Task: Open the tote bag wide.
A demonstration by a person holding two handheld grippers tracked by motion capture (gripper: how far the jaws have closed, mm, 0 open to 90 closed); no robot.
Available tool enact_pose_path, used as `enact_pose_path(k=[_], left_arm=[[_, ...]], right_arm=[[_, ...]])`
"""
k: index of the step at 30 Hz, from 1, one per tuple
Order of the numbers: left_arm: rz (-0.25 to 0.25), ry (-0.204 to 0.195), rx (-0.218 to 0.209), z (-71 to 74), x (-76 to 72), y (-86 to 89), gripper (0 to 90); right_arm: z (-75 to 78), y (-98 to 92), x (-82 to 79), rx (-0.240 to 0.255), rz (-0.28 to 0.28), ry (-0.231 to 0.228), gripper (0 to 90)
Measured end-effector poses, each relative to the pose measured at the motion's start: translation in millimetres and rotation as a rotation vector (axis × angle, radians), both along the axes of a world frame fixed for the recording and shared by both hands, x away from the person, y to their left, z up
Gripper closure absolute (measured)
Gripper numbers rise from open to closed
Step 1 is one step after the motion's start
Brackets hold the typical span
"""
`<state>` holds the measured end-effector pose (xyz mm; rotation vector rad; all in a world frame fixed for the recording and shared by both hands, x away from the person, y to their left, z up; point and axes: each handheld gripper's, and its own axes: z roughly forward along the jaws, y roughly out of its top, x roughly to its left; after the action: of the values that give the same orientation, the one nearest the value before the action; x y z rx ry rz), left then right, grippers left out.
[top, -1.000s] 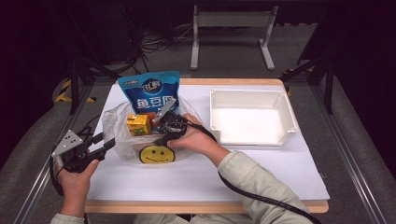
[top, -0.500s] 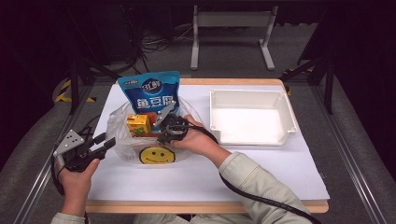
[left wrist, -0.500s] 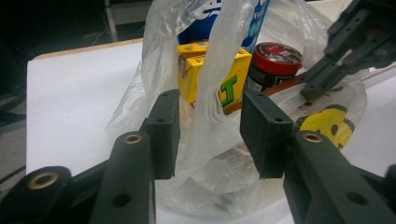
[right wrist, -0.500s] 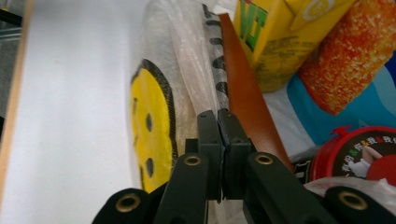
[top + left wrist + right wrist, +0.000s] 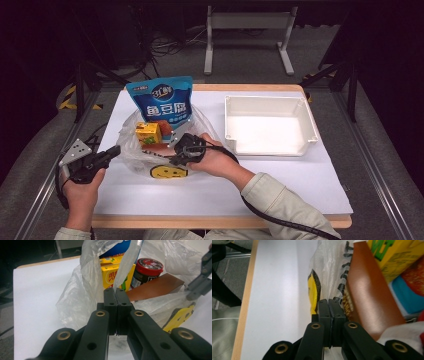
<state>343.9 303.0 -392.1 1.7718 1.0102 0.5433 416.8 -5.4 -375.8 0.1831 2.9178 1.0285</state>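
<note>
White-topped table (image 5: 280, 185), wood-edged, in a dark room; grey floor, cables, metal stand legs (image 5: 248, 30) behind.

White empty tray (image 5: 268, 125) lies right, apart from the clear plastic bag (image 5: 131, 150) holding blue pouch (image 5: 162, 100), yellow carton (image 5: 148, 132), brown box (image 5: 155, 288), red-lidded jar (image 5: 147, 268). Left gripper (image 5: 116, 298) just closed, pinching bag film; right gripper (image 5: 329, 307) likewise, on the bag's smiley edge.

The table (image 5: 280, 190) is lit brightly from above, while the room behind it is left dark. The high view is rendered soft and slightly grainy. In both gripper views the black fingers (image 5: 110, 305) are shown underexposed and blurred close up. Glare is seen on the plastic bag (image 5: 82, 290) just beyond them, and the bright white surface is washed out.
</note>
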Motion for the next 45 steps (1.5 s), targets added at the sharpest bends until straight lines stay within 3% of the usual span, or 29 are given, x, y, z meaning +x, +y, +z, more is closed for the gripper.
enact_pose_path(k=[11, 18, 28, 38, 41, 45], left_arm=[[-0.008, 0.043, 0.027, -2.9, -0.7, -2.6, 89.6], [-0.015, 0.173, 0.032, -13.7, 8.6, -0.9, 89.5], [0.009, 0.273, 0.025, -31.1, 21.5, 1.4, 89.0], [-0.016, 0.399, 0.055, -47.6, 34.5, -1.8, 89.0], [-0.028, 0.383, 0.047, -46.2, 32.7, -0.6, 84.4], [-0.027, 0.273, 0.009, -32.1, 23.6, 2.3, 56.2]], right_arm=[[-12.5, -3.2, -17.3, 0.012, 0.035, 0.017, 89.9], [-24.8, -3.7, -16.8, 0.006, 0.021, 0.031, 89.8], [-43.0, -3.5, -11.2, -0.013, -0.007, 0.029, 89.7], [-52.9, -3.3, -7.3, -0.041, -0.027, 0.028, 89.8], [-55.0, -3.7, -7.0, -0.050, -0.031, 0.031, 89.8], [-55.6, -4.1, -7.3, -0.052, -0.031, 0.033, 89.8]])
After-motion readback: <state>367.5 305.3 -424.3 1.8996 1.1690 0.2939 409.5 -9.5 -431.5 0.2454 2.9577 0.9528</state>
